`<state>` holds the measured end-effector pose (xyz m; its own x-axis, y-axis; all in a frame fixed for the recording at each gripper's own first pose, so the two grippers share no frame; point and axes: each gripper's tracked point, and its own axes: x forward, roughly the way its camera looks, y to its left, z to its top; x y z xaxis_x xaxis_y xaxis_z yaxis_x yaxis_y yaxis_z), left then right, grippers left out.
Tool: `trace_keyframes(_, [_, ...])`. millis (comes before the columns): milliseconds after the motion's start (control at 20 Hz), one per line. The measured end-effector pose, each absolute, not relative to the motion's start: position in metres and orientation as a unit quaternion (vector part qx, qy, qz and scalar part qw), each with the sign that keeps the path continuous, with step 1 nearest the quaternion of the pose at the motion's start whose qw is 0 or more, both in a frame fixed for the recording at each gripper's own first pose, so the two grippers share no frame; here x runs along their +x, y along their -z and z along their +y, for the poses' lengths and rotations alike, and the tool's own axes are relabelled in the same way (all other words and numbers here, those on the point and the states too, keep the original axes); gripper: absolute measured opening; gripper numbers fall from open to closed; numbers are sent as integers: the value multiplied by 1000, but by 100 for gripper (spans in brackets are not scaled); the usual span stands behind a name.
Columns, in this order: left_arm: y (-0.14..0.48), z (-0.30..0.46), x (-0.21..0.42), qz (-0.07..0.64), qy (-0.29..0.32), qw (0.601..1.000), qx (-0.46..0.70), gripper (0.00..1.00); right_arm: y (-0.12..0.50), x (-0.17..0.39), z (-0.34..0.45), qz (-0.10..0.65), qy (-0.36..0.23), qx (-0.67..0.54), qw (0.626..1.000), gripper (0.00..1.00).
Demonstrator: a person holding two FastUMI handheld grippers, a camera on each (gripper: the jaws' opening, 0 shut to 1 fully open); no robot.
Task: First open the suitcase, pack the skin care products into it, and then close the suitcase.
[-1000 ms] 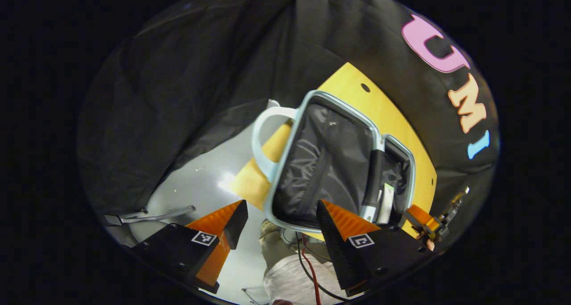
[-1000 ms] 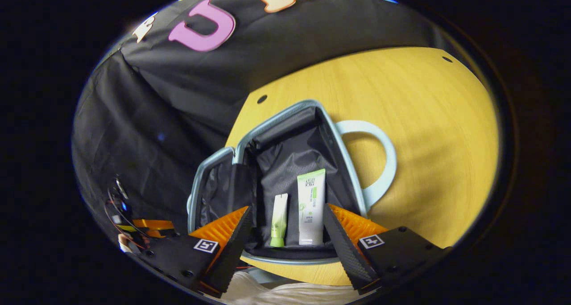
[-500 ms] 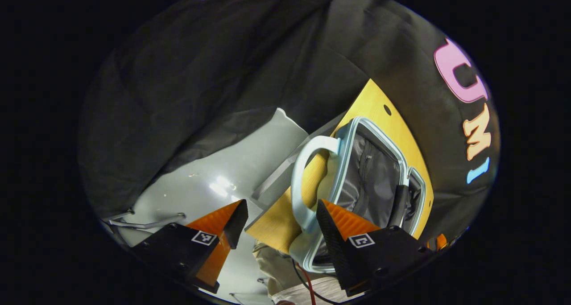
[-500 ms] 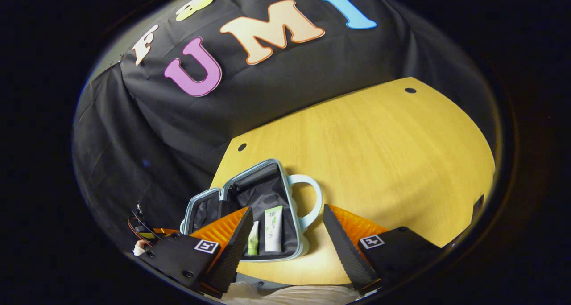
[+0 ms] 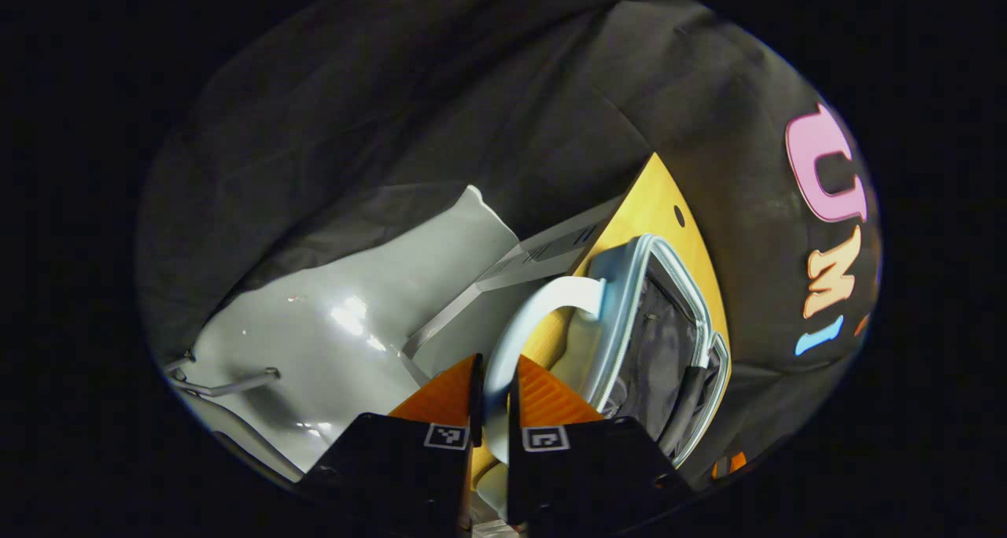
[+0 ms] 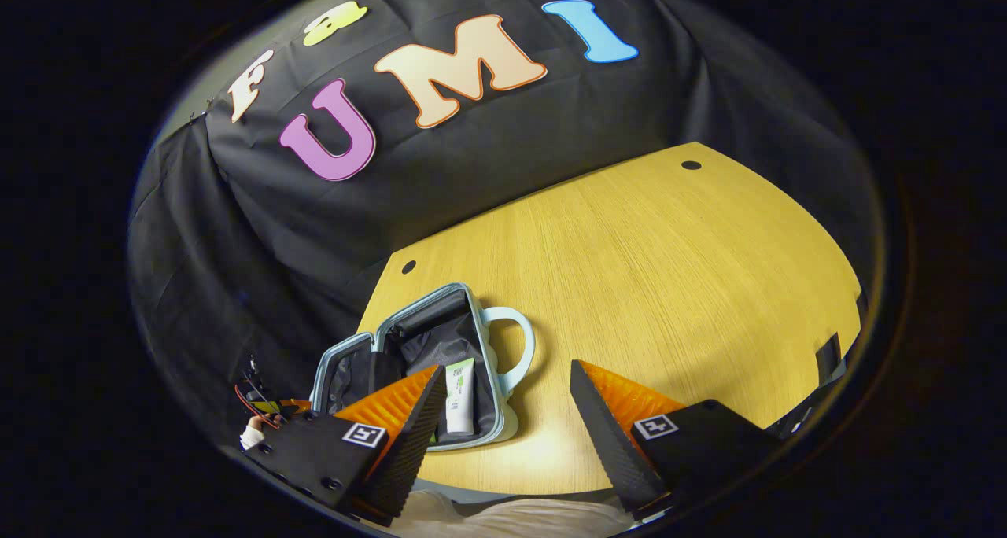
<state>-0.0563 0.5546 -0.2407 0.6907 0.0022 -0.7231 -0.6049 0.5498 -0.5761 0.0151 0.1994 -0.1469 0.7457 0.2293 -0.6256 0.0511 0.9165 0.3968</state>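
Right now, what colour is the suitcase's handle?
Pale blue, like the shell's rim; the handle shows best in the right gripper view.

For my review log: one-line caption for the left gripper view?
Left tool shut on the handle of the open suitcase on the table.

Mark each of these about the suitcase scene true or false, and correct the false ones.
1. The suitcase lies open on the wooden table. True.
2. The left tongs are shut on the suitcase handle. True.
3. The right tongs grip a tube. False: they hang open above the table, holding nothing.
4. A white tube lies inside the suitcase. True.
5. The handle sits on the side of the suitcase facing the booth's wall. False: in the right gripper view it sticks out sideways over the tabletop.
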Motion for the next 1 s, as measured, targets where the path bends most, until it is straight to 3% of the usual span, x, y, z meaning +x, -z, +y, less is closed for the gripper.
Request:
trace_keyframes(450, [205, 548, -58, 318, -202, 819, -433, 1, 149, 20, 204, 356, -70, 205, 909, 98])
trace_keyframes(1000, [38, 469, -56, 244, -221, 888, -323, 1, 152, 41, 178, 339, -122, 219, 907, 98])
